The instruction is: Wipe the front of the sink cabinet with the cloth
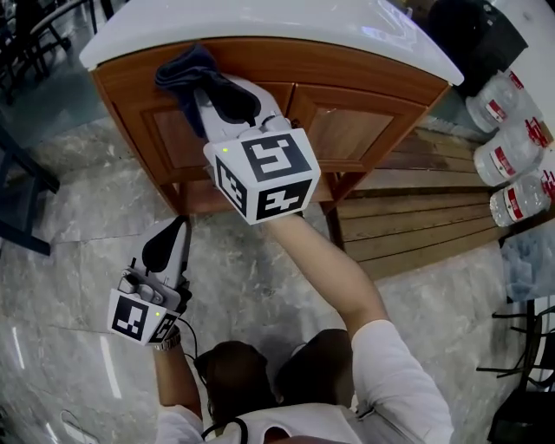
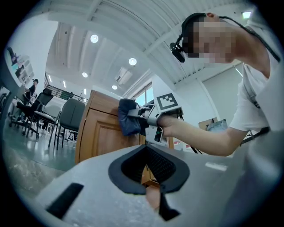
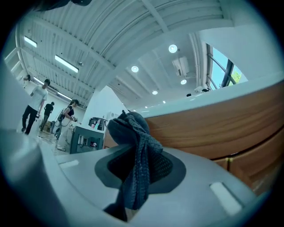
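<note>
Right tongs [image 1: 221,100] clamp crumpled dark blue cloth [image 1: 184,71] against brown wooden sink cabinet front [image 1: 347,121], upper left, for wiping; left tongs [image 1: 169,238] together, idle.

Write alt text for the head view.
The right gripper holds a dark blue cloth against the upper front of the wooden sink cabinet, just under its white countertop. The left gripper hangs shut and empty over the marble floor.
</note>
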Available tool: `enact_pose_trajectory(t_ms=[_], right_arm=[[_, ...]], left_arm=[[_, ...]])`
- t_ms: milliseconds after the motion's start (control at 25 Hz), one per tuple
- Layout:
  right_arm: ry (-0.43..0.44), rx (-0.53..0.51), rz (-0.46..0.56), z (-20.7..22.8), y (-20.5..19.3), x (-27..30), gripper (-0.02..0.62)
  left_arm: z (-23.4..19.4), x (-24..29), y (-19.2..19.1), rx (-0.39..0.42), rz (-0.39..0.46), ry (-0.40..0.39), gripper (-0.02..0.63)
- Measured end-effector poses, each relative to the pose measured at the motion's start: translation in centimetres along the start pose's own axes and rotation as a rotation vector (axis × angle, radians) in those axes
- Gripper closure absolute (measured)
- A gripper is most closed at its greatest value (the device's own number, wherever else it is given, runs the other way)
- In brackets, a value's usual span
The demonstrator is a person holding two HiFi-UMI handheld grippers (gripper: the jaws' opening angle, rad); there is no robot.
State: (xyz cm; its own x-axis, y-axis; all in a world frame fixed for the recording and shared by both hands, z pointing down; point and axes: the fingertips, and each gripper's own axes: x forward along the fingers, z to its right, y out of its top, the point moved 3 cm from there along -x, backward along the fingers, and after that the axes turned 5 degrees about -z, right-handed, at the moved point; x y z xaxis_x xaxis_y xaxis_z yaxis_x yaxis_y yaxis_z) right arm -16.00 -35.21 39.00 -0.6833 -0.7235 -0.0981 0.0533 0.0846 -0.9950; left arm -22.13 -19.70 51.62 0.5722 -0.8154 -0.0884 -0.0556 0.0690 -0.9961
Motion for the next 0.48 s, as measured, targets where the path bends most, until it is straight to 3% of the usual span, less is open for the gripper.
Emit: enact_pose_trajectory(t_ms=[480], right_arm=[[-0.203, 0.001, 0.036, 8.2, 1.5, -5.9, 0.468]], left_arm=[[1.1, 0.5, 0.4, -0.014, 0.031, -0.056, 0.604]])
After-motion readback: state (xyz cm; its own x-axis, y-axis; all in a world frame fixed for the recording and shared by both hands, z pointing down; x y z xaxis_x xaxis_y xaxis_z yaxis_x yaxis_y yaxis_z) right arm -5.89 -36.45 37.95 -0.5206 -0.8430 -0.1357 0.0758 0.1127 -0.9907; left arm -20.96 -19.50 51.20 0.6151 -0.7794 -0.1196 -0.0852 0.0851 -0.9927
